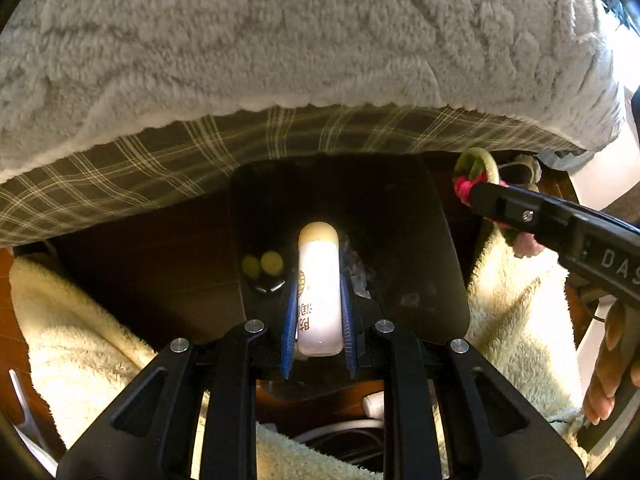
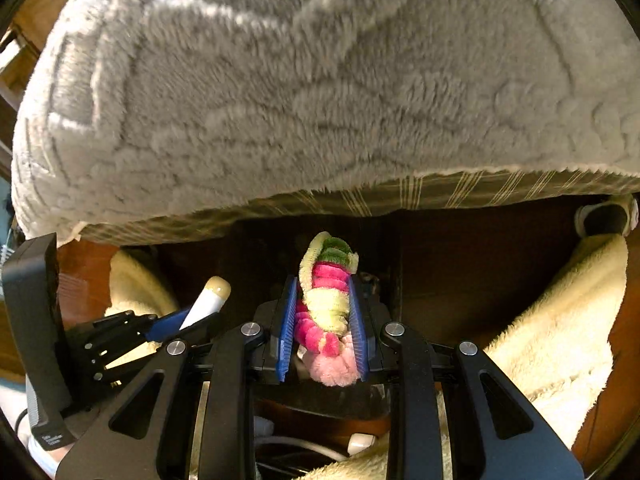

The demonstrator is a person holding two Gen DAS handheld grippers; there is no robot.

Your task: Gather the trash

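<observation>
Below the grey fleece blanket (image 1: pixel 304 36) and its plaid edge (image 1: pixel 168 168), both grippers hang over a dark bin (image 1: pixel 416 240) set between cream towels (image 1: pixel 92 320). The left gripper (image 1: pixel 319 312) is clenched on a white tube (image 1: pixel 320 292) with a beige cap, the tube lying lengthwise between the blue pads (image 1: pixel 290 320), cap pointing far. The right gripper (image 2: pixel 326 320) grasps a pink, cream and green chenille twist (image 2: pixel 326 292), clamped along its fuzzy middle, to the right of the tube.

Risks, as I judge them: the smooth tube could slide out forward if the squeeze eases before it is over the bin's opening. The soft twist may snag on the ribbed pads and not fall when released. The two tools sit near each other and could knock together.
</observation>
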